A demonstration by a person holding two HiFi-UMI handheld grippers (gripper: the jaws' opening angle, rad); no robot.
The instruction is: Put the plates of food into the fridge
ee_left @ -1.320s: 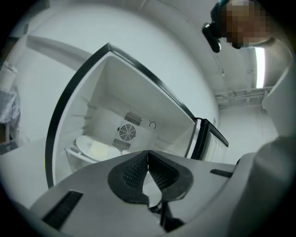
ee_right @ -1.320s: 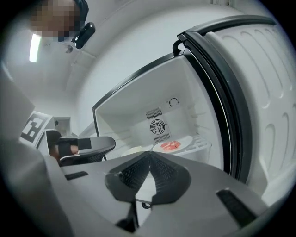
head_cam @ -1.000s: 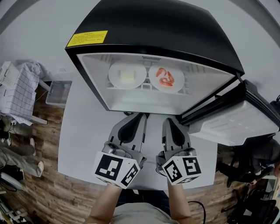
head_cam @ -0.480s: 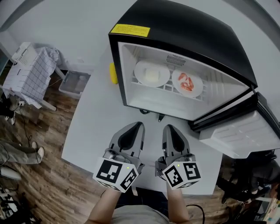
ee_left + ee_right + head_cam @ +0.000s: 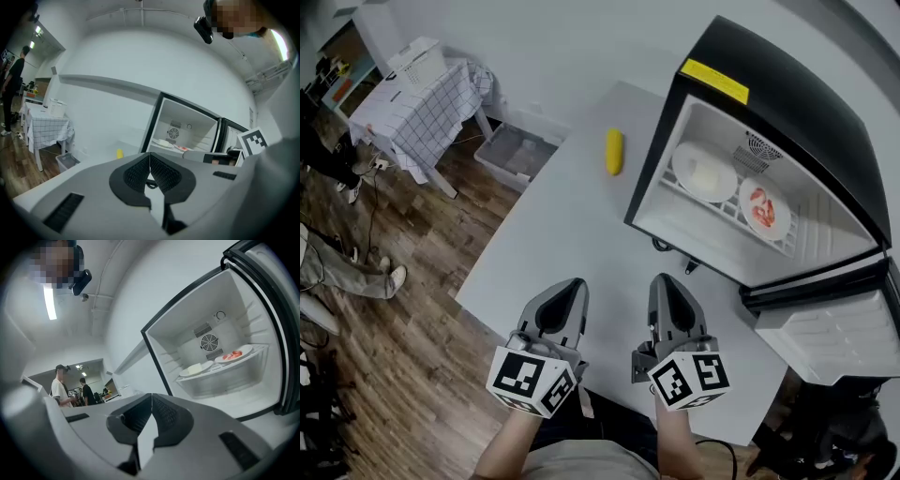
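A black mini fridge (image 5: 787, 112) stands open on the white table (image 5: 572, 234). On its wire shelf sit two white plates: one with pale food (image 5: 703, 172) (image 5: 194, 368) and one with red food (image 5: 764, 208) (image 5: 233, 355). Both show small in the left gripper view, the plates (image 5: 174, 146) side by side. My left gripper (image 5: 573, 286) and right gripper (image 5: 662, 282) hover over the table's near edge, both shut and empty, well short of the fridge. The jaws meet in the left gripper view (image 5: 150, 154) and in the right gripper view (image 5: 151, 397).
A yellow object (image 5: 614, 151) lies on the table left of the fridge. The fridge door (image 5: 825, 333) hangs open at the right. A checked-cloth table (image 5: 417, 103) and a clear bin (image 5: 517, 153) stand on the wood floor at left. People stand in the background (image 5: 61, 386).
The view has swung left: the fridge has shifted from centre to the upper right, and the yellow object has come fully into sight. Both grippers stay shut and have moved sideways with the body.
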